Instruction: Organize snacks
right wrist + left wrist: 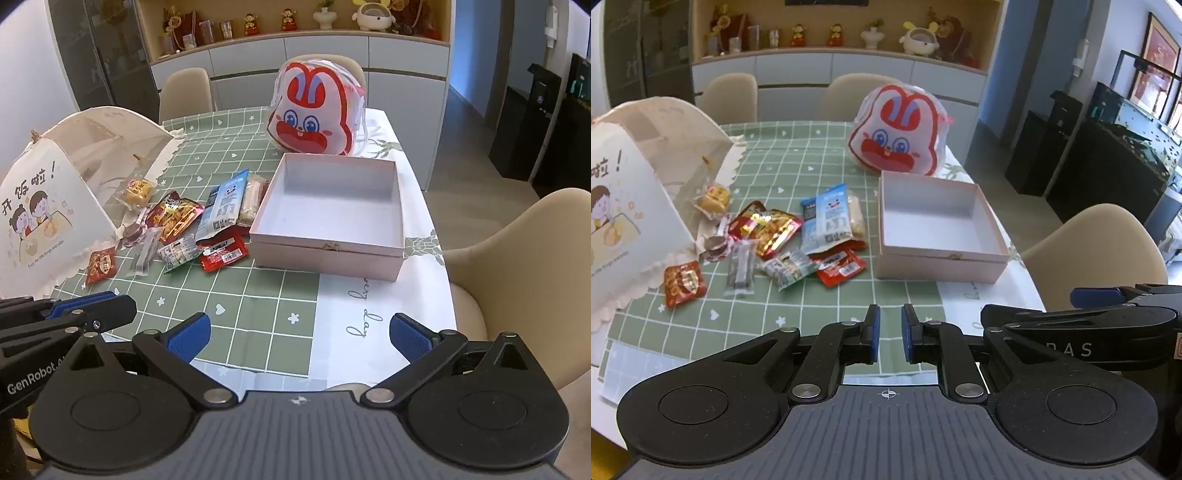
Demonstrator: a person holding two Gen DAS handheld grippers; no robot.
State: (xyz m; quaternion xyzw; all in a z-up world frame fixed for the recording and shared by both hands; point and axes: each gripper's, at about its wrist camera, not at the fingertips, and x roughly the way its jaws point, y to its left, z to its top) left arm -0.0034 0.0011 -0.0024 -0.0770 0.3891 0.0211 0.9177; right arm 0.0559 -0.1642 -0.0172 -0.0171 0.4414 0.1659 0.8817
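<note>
Several snack packets lie in a loose pile on the green checked tablecloth, among them a blue-white pack (827,214) (221,206), a red pack (838,266) (221,254) and a small red sachet (683,282) (101,264). Right of the pile stands an open pink box (942,258) (325,258) with a bare white inside. My left gripper (891,326) hovers over the table's near edge, shut with nothing between its fingers. My right gripper (301,332) hangs beside it to the right, open wide and holding nothing. Both are well short of the snacks.
A mesh food cover (635,206) (48,210) with a cartoon print stands left of the pile. A red-and-white rabbit bag (901,136) (314,110) sits behind the box. Beige chairs (1100,251) (524,258) ring the table; a cabinet with figurines lines the back wall.
</note>
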